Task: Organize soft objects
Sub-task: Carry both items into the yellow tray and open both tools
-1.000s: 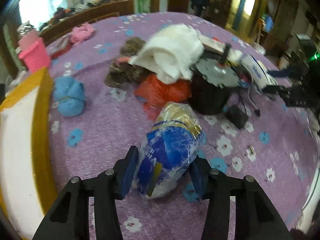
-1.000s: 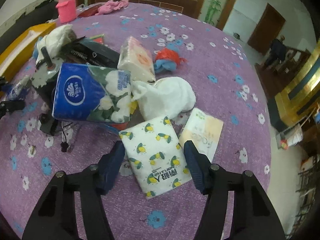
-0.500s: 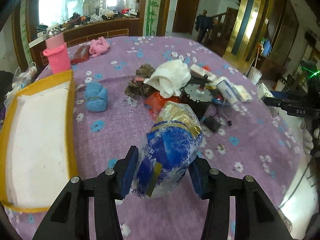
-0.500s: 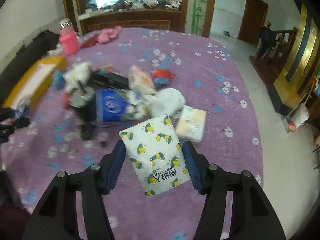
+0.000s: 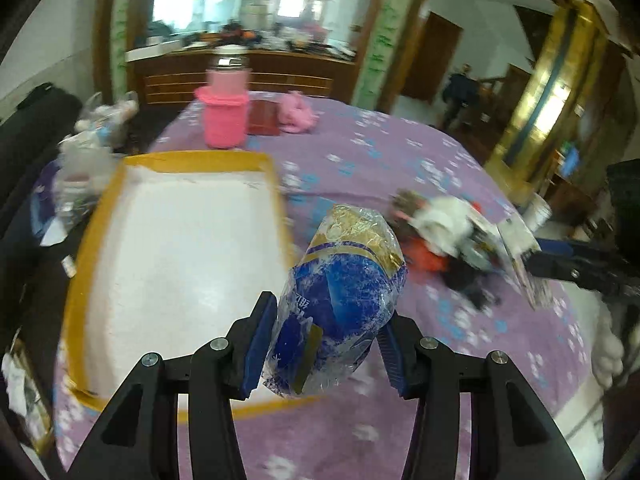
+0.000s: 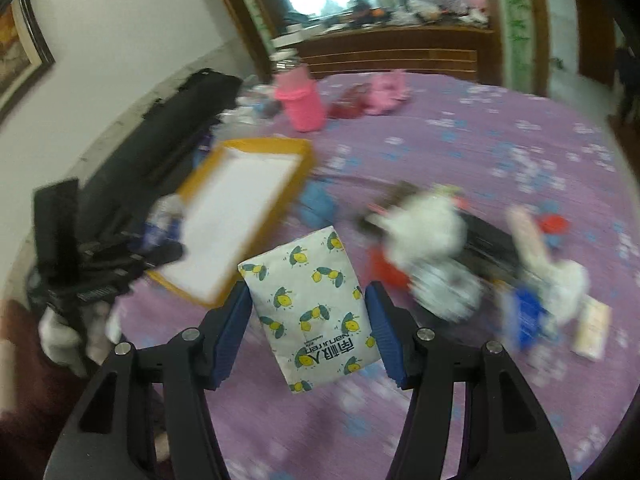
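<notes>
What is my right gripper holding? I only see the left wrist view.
Observer: The right gripper is clamped on a white tissue pack printed with lemons.
Operator: Is that pack on the table?
Observer: No, it hangs above the purple cloth, near a corner of the yellow tray.
Operator: Anything my view misses on the far side of the pile?
Observer: Yes, a small pale packet lies flat at the pile's right edge, beside something blue, too blurred to name.
</notes>
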A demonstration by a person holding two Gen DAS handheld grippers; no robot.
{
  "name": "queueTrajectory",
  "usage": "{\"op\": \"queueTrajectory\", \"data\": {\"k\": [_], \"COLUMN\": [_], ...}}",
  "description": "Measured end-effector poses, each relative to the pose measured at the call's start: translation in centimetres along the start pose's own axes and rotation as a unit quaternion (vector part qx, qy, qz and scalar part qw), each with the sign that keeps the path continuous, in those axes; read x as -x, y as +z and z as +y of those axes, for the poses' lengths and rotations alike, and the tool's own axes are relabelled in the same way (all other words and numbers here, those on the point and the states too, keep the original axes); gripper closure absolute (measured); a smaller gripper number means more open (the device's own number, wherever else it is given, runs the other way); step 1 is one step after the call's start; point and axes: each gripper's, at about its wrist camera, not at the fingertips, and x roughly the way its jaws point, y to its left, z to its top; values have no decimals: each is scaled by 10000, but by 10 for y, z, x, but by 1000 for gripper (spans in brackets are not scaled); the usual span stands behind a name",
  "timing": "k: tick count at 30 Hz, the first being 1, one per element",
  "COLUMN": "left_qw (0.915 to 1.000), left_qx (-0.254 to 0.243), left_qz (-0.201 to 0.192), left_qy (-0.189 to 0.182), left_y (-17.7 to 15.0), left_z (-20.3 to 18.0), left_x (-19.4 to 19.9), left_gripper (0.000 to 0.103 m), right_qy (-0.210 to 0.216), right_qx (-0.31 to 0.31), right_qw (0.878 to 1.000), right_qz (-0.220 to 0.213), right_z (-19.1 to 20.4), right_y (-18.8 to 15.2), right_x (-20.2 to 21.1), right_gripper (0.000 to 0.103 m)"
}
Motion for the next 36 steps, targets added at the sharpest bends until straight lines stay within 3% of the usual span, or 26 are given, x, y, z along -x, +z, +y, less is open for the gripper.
{"op": "queueTrajectory", "data": {"k": [4, 11, 17, 20, 21, 23, 25, 29, 31, 34, 36], "left_qw": [9984, 9929, 9890, 9885, 9885, 9879, 9875, 9865, 9849, 9831, 9848], "left_qx": [553, 1143, 1392, 1405, 1407, 1447, 1491, 1530, 1646, 1812, 1687], "left_qz": [91, 272, 438, 466, 448, 377, 310, 240, 155, 177, 402], "left_qy": [47, 199, 239, 315, 331, 405, 401, 534, 505, 172, 118], "left_y": [29, 68, 94, 102, 103, 105, 105, 102, 92, 71, 59], "left_z": [45, 91, 114, 118, 119, 121, 123, 121, 116, 103, 91], "left_x": [-22, -76, -133, -155, -160, -167, -171, -167, -158, -155, -162], "left_gripper": [55, 55, 55, 49, 46, 29, 22, 22, 20, 19, 20], "right_qy": [495, 827, 748, 670, 640, 581, 484, 217, -111, -595, -575], "right_qx": [-391, -1141, -1525, -1588, -1591, -1568, -1516, -1412, -1219, -545, -272], "right_qw": [9980, 9893, 9839, 9833, 9836, 9845, 9860, 9893, 9924, 9966, 9977], "right_qz": [80, 387, 557, 581, 567, 525, 501, 308, 137, -142, -226], "right_z": [24, 39, 30, 27, 26, 25, 25, 23, 25, 49, 68], "right_y": [44, 105, 130, 136, 138, 140, 143, 146, 146, 143, 138], "right_x": [-53, -161, -223, -239, -241, -245, -248, -243, -226, -184, -152], "right_gripper": [45, 45, 44, 43, 43, 41, 35, 35, 35, 35, 35]}}
